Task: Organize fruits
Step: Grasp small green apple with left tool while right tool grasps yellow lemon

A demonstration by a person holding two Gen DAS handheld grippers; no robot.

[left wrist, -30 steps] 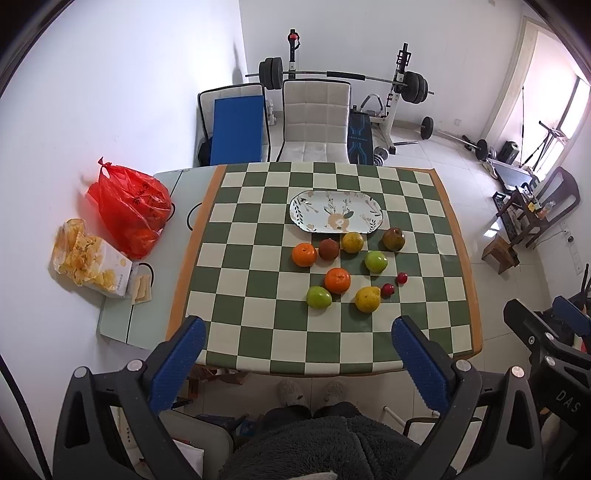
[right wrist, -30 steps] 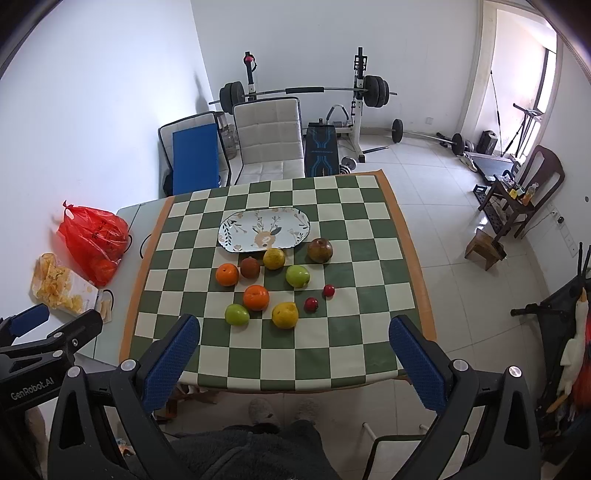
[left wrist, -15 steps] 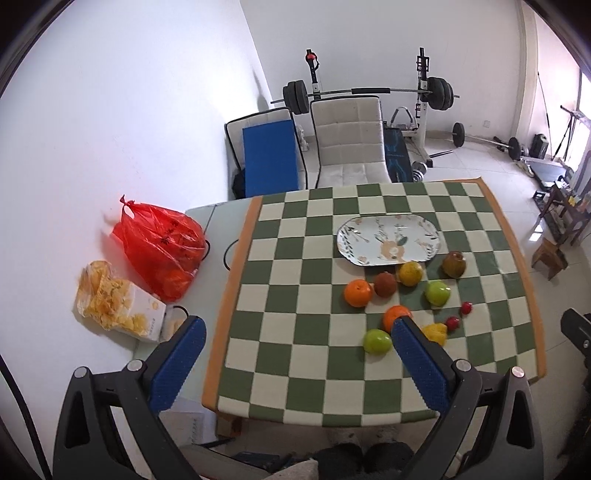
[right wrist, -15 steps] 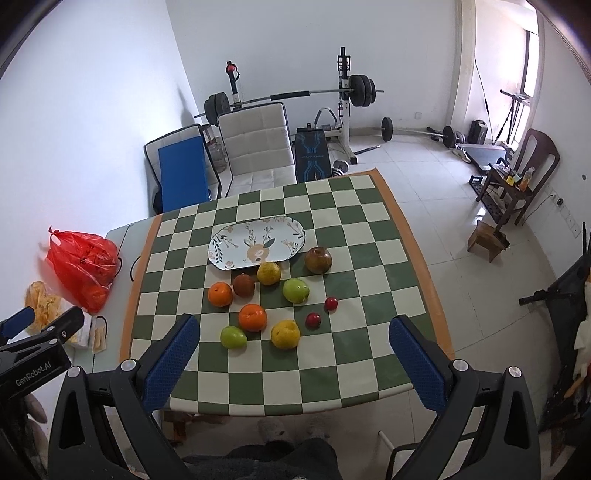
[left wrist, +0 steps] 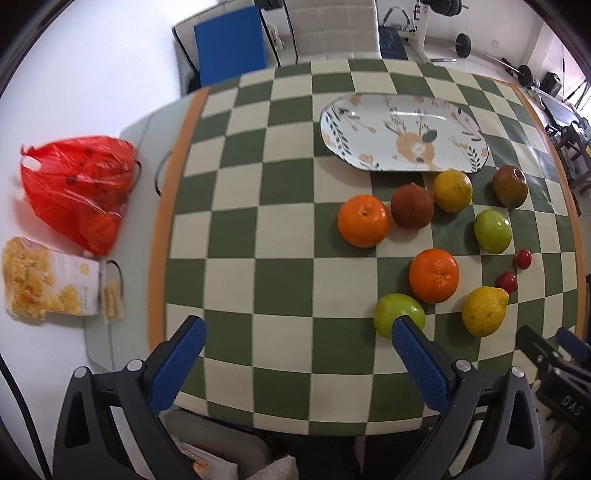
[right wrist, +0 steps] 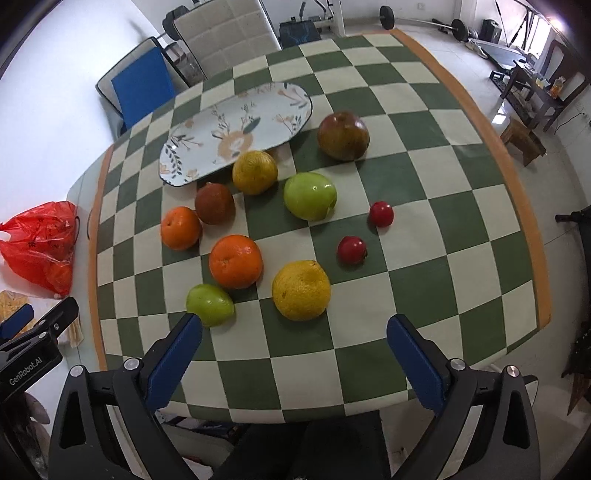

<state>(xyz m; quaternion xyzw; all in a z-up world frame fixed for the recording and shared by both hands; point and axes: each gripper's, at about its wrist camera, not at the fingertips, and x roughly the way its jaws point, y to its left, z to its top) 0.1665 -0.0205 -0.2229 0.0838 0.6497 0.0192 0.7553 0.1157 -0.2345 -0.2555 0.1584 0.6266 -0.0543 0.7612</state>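
Several fruits lie loose on a green-and-cream checked table: two oranges [right wrist: 235, 261] [right wrist: 181, 228], two green apples [right wrist: 310, 195] [right wrist: 209, 305], two yellow citrus [right wrist: 301, 290] [right wrist: 255, 172], a brown fruit [right wrist: 214, 203], a red-green apple [right wrist: 343, 135] and two small red fruits [right wrist: 352, 250]. An empty oval floral plate [right wrist: 236, 131] lies behind them; it also shows in the left wrist view [left wrist: 402, 133]. My left gripper [left wrist: 297, 362] is open and empty above the table's near edge, left of the fruit. My right gripper [right wrist: 293, 360] is open and empty, just short of the nearest yellow citrus.
A red plastic bag [left wrist: 77, 188] and a snack box [left wrist: 48, 280] lie on the side table to the left. Two chairs [right wrist: 225, 33] stand behind the table. Gym equipment and a small stool [right wrist: 522, 140] stand on the floor to the right.
Both grippers have moved down and forward towards the table, so the fruits look much larger. The left gripper has shifted left. Both stay open and nothing has been picked up.
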